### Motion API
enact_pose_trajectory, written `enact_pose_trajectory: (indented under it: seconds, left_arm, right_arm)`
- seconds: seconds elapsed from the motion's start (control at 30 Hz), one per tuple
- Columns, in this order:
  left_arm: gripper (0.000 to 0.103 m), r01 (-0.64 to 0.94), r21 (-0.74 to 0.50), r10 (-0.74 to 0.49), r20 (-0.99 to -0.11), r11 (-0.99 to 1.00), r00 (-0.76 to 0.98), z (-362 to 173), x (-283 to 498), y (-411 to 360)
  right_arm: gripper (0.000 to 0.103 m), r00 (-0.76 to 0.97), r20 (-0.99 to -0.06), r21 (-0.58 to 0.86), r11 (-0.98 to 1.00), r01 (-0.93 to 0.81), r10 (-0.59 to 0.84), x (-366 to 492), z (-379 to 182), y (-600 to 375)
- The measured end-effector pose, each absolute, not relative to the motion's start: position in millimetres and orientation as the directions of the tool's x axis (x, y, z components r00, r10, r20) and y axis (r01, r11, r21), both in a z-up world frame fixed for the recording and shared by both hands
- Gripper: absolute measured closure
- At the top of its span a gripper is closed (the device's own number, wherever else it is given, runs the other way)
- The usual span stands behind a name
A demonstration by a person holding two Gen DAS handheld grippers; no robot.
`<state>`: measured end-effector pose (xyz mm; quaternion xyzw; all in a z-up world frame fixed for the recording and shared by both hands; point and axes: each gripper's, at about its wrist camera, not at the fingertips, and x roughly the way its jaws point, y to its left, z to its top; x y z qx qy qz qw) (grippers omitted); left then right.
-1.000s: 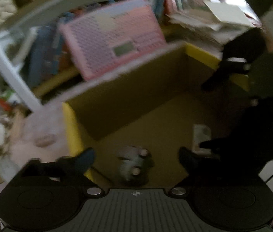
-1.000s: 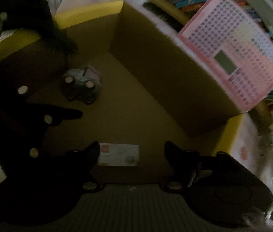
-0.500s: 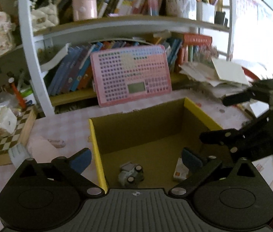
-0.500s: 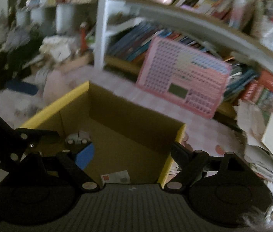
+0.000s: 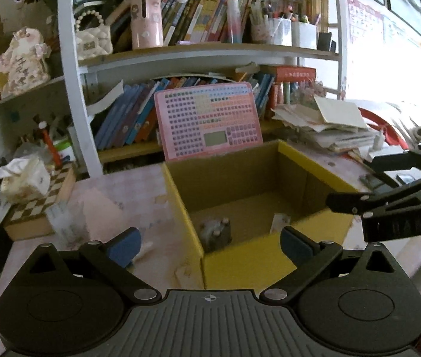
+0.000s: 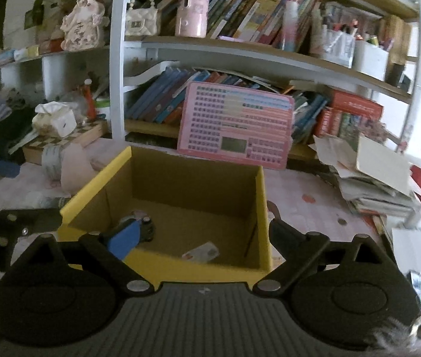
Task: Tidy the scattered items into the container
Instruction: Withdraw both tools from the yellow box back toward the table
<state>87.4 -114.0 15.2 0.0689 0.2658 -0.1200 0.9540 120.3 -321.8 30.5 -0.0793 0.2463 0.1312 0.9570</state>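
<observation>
Nearest, the left gripper (image 5: pixel 210 242) and right gripper (image 6: pixel 194 235) both gape wide and carry nothing, the right one's jaws having just spread. Beyond them the yellow cardboard box (image 6: pixel 262 208) already holds a toy car (image 6: pixel 143 226) at 9 o'clock and a small card (image 6: pixel 201 251) at 6 o'clock. Clutter remains on the pink table (image 6: pixel 314 205) beyond

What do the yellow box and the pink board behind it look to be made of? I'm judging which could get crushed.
The yellow box looks like corrugated cardboard: matte brown inner walls, thin raw edges, a printed yellow outer face. The pink board looks like rigid plastic, smooth and slightly glossy, with a moulded grid of small keys and a small screen; I can't confirm that from here.
</observation>
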Motion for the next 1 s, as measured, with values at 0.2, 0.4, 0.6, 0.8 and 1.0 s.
enact_pose_trajectory:
  seconds: [0.2, 0.4, 0.6, 0.8, 1.0]
  left_arm:
    - [0.002, 0.231, 0.037, -0.168, -0.576, 0.972, 0.8, 2.2, 63.3, -85.3]
    - [0.002, 0.169, 0.022, -0.118, -0.623, 0.985, 0.773, -6.6, 46.0, -53.2]
    - [0.002, 0.147, 0.038, -0.086, -0.661, 0.988, 0.746, -14.8, 31.7, -28.9]
    - [0.002, 0.138, 0.05, -0.067, -0.679, 0.989, 0.731, -19.7, 22.4, -9.7]
    - [0.002, 0.114, 0.039, -0.057, -0.686, 0.993, 0.725, -22.4, 16.2, 10.8]
  right_arm:
    - [0.006, 0.828, -0.539, -0.066, 0.971, -0.229, 0.158, 86.3, 20.2, -296.8]
    - [0.006, 0.796, -0.591, -0.061, 0.977, -0.206, 0.131, 63.7, 6.6, -266.1]
    - [0.005, 0.757, -0.631, -0.033, 0.97, -0.242, 0.168, 47.3, -4.7, -235.8]
    - [0.005, 0.729, -0.654, -0.025, 0.957, -0.288, 0.203, 39.0, -10.6, -206.9]
    - [0.005, 0.709, -0.666, -0.031, 0.941, -0.338, 0.232, 34.8, -12.6, -180.4]
